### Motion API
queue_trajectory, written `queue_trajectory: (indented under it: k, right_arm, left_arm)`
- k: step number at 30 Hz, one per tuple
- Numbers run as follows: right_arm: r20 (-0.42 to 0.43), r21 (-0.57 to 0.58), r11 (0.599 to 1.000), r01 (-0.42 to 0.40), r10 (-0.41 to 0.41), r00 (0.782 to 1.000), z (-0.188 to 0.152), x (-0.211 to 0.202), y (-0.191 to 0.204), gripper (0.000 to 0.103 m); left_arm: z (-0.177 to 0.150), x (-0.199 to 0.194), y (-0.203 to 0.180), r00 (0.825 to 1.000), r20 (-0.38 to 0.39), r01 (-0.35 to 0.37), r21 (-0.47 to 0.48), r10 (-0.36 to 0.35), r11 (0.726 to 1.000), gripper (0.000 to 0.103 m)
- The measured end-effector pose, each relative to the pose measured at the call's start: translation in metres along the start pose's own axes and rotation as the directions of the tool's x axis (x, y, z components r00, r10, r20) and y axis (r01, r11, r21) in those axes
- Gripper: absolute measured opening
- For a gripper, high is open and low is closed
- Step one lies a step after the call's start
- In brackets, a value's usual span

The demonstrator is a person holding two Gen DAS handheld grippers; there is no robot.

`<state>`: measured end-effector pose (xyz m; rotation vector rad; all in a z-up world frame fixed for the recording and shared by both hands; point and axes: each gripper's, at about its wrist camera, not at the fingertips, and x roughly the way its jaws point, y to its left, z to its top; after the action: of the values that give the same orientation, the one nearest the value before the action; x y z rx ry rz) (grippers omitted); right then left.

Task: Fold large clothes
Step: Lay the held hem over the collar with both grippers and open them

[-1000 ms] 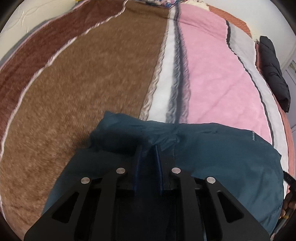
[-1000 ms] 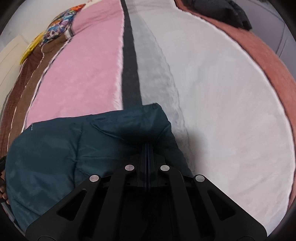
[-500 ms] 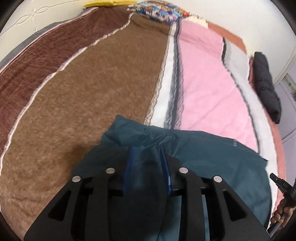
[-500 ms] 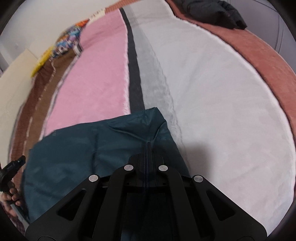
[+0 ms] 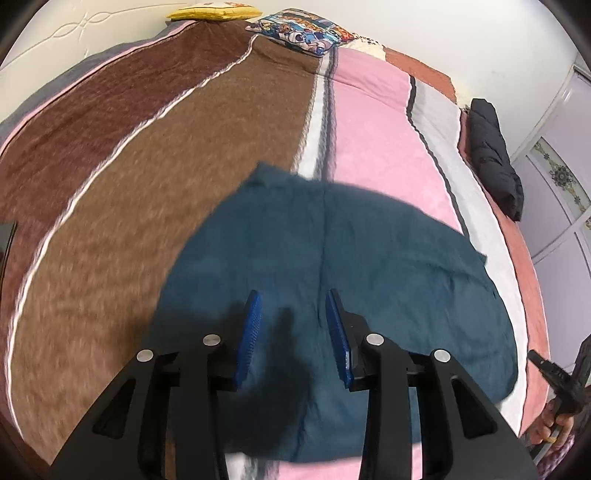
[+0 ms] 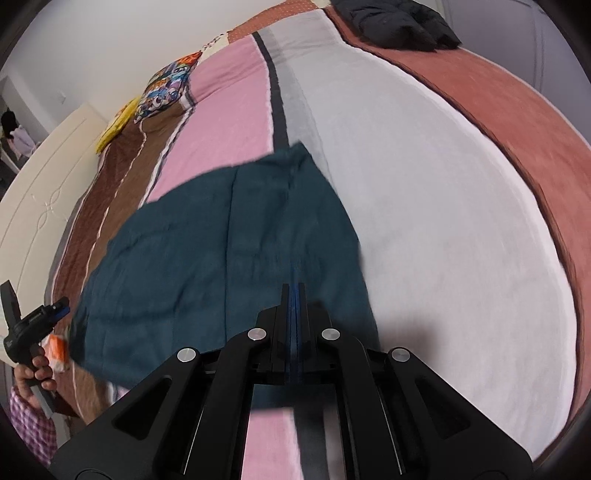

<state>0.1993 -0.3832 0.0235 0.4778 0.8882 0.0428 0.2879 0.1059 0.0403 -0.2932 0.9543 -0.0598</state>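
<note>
A dark teal garment (image 5: 351,258) lies folded and flat on the striped blanket (image 5: 129,177) of the bed. My left gripper (image 5: 292,295) hovers above the garment's near part. Its jaws are opening, and nothing is pinched between the blue pads (image 5: 251,325). In the right wrist view the garment (image 6: 221,258) spreads to the left of my right gripper (image 6: 294,284), which is shut, pad against pad, with no fabric seen between them. Each view catches the other gripper in a hand at its edge: the right one (image 5: 557,376) and the left one (image 6: 33,321).
A black jacket (image 5: 495,155) lies bunched at the bed's far right edge (image 6: 399,18). A cartoon-print pillow (image 5: 303,31) and a yellow pillow (image 5: 210,13) lie by the cream headboard (image 6: 40,206). Pale wardrobe doors (image 5: 554,192) stand to the right.
Both grippers have drawn back and up from the garment. The left jaws widened and let go of the fabric. The right stayed shut but lost its pinch. The garment now lies flat.
</note>
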Motion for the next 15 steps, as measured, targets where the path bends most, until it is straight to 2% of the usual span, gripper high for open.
queue_trajectory:
  k: [3, 6, 12, 15]
  right_arm:
    - [-0.011, 0.031, 0.999, -0.025, 0.026, 1.000, -0.029, -0.016, -0.008, 0.003]
    - [-0.020, 0.059, 0.998, -0.035, 0.036, 0.999, -0.050, -0.027, -0.014, 0.003]
    - [-0.012, 0.107, 0.993, -0.057, 0.059, 0.998, -0.075, -0.054, -0.023, 0.003]
    - [-0.009, 0.130, 0.990, -0.060, 0.062, 0.998, -0.088, -0.068, -0.030, 0.003]
  left_arm:
    - [-0.021, -0.012, -0.008, 1.000, 0.006, 0.002, 0.019, -0.002, 1.000, 0.036]
    - [-0.038, -0.014, -0.015, 1.000, -0.021, 0.009, 0.029, -0.009, 1.000, 0.036]
    - [-0.066, 0.008, -0.016, 0.994, -0.104, -0.035, 0.025, 0.037, 0.999, 0.036]
    - [-0.071, 0.019, -0.014, 0.990, -0.121, -0.064, 0.014, 0.065, 0.998, 0.036]
